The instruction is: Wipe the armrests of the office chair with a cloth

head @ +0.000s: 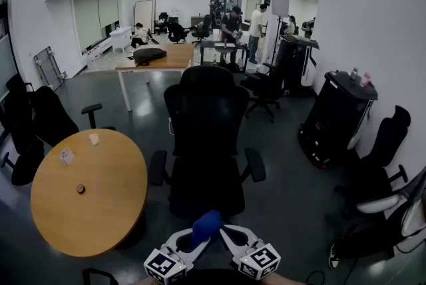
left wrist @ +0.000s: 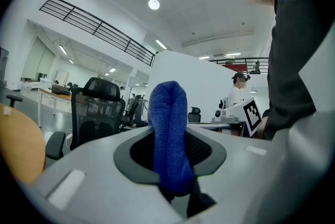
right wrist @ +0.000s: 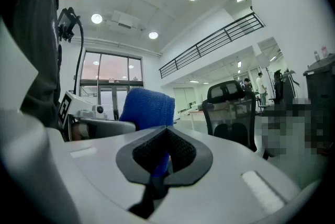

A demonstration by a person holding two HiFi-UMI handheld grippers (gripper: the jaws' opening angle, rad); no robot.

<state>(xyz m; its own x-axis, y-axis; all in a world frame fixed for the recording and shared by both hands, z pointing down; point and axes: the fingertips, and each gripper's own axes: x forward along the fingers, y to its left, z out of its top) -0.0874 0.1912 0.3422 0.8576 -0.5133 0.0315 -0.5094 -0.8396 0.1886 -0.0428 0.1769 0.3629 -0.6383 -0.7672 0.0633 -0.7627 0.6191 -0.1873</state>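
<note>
Left claw (left wrist: 170, 150) and right claw (right wrist: 165, 154), held low and tip to tip, are both clamped shut on one folded blue cloth (head: 206, 227), which rises in a rounded hump where their tips meet. Straight ahead of the claws, across a strip of bare dark floor (head: 293, 200), stands a black office chair (head: 206, 110). Its left-hand armrest (head: 157, 167) lies ahead and to the left of the claws, and its right-hand armrest (head: 255, 164) ahead and to the right. The cloth is well apart from both.

Room is tight on the left. A round wooden table (head: 120, 224) sits just beside the left claw's path, its rim close to the left-hand armrest with only a narrow gap of floor between. On the tabletop lie a small white card (head: 66, 156), a smaller white scrap (head: 94, 138) and a dark round bit (head: 80, 189), all apart from one another. To the right of the right claw the floor opens wider, as far as a black cabinet (head: 336, 120) ahead and to the right, with small bottles (head: 358, 75) standing on its top. More black chairs (head: 383, 140) crowd the wall beyond it.

Past the office chair, a rectangular wooden desk (head: 170, 60) carries a dark bag (head: 148, 54), and several people (head: 256, 27) work at the far end of the hall.
</note>
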